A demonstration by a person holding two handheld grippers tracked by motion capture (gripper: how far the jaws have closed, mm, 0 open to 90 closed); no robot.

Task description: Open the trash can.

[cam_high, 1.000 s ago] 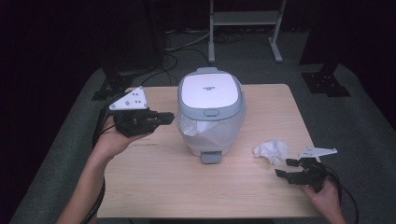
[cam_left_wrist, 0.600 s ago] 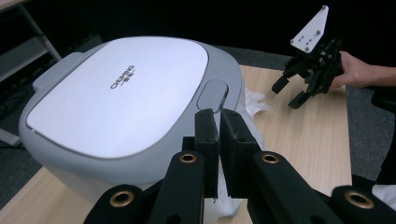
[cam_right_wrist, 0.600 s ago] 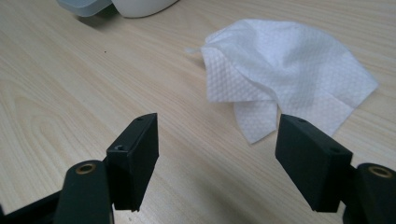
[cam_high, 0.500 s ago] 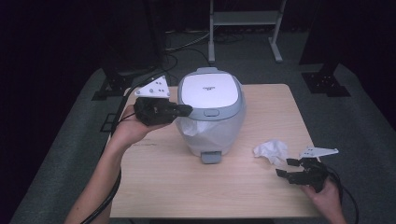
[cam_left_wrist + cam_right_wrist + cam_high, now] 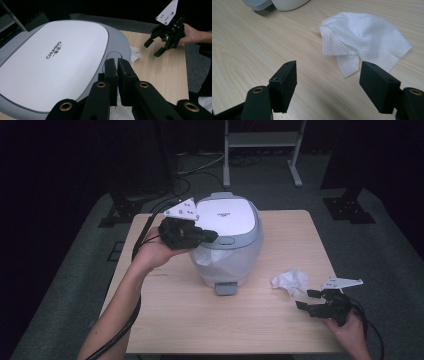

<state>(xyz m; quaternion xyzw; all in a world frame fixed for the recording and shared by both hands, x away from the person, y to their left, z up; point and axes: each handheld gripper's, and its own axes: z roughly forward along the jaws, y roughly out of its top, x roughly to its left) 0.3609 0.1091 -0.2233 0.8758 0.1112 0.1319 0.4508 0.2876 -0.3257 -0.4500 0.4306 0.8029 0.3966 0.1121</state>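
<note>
Rice cooker (image 5: 227, 240) stands at the middle of the table (image 5: 175, 320), nearer its far edge, lid down, grey latch button (image 5: 226, 240) at the front of the lid. Left gripper (image 5: 212, 236) hovers just above the lid's front-left part, jaws pressed together with nothing between them; in the left gripper view the closed tips (image 5: 117, 72) point across the white lid panel (image 5: 55, 62) toward the button outline (image 5: 113, 58). Judgement: the step in hand is pressing the latch to pop the lid, using the closed tips as a blunt pusher. To do it well: keep the jaws closed so they act as one stiff point, bring the tips square over the button's middle rather than its edge, and push straight down along the button's travel, not sideways, since a slanted push could slide the cooker toward the far edge. Clear the hand off the lid at once so it can spring up. Right gripper (image 5: 312, 299) rests near the table's front right corner, jaws wide apart and empty, just short of a crumpled white tissue (image 5: 364, 37); it could steady the cooker body if that shifts.
</note>
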